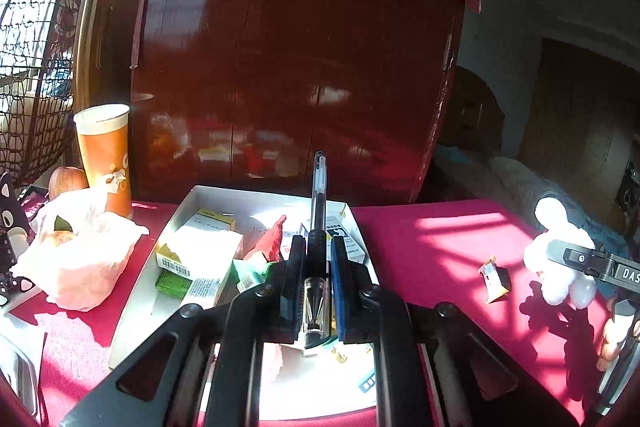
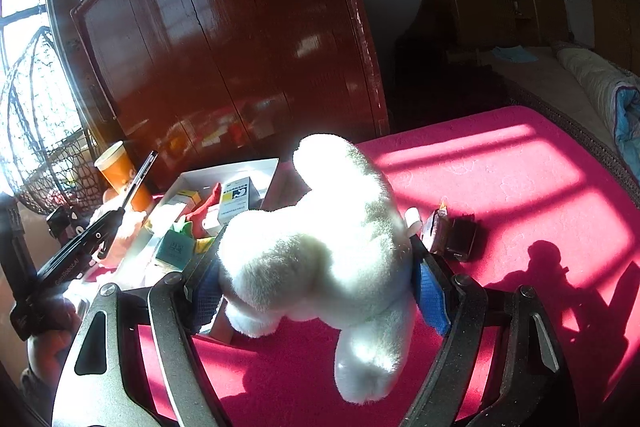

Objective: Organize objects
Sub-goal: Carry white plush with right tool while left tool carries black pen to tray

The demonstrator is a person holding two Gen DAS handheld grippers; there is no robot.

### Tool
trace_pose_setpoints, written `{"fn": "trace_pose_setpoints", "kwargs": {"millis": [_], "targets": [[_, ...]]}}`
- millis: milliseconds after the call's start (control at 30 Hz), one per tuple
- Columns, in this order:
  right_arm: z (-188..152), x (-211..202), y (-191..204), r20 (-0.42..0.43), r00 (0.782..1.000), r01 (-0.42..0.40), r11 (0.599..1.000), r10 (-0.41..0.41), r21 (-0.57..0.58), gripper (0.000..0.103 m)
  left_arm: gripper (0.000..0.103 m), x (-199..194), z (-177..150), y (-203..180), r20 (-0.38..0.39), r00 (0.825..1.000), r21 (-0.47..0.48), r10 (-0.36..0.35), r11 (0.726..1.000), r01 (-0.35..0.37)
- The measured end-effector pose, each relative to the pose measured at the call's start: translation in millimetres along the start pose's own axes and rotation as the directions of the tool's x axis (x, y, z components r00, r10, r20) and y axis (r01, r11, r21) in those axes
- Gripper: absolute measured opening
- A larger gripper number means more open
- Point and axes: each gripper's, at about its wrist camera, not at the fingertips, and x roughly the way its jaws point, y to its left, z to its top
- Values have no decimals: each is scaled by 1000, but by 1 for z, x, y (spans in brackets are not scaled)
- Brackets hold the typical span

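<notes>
Where sun stripes pink tablecloth (image 2: 500,167), red cabinet (image 2: 240,47), bed (image 2: 560,75) behind.

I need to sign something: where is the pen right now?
The pen is clamped in the left gripper, held above the white tray of boxes, in front of the red cabinet.

Both wrist views close, forward; shared tray (image 1: 192,197)

Bright pink cloth (image 2: 500,167) across the table, striped with sunlight and shadow. A fluffy white plush toy (image 2: 320,247) sits between blue pads (image 2: 430,291). There's an orange cup (image 1: 106,155) with a white rim, a white tray (image 1: 140,299), and a glossy dark red cabinet (image 1: 300,47) behind.
</notes>
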Motion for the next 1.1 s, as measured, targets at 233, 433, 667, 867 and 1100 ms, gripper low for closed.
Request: {"fn": "trace_pose_setpoints", "kwargs": {"millis": [233,433,667,867,1100], "targets": [[10,6,28,6,1000,-26,998,27,-50,81,10,-6,-1,28,9,999,-42,49,998,-48],[15,14,56,2,999,-51,993,52,-104,81,10,-10,-3,46,13,997,-72,70,995,-69],[20,26,86,-9,997,-75,984,74,-164,81,10,-10,-6,61,8,996,-86,93,992,-92],[29,40,109,-35,995,-101,974,96,-204,81,10,0,1,72,-10,987,-42,158,987,-158],[33,59,146,-66,988,-151,953,138,-263,81,10,21,10,76,-39,969,48,245,969,-243]]}}
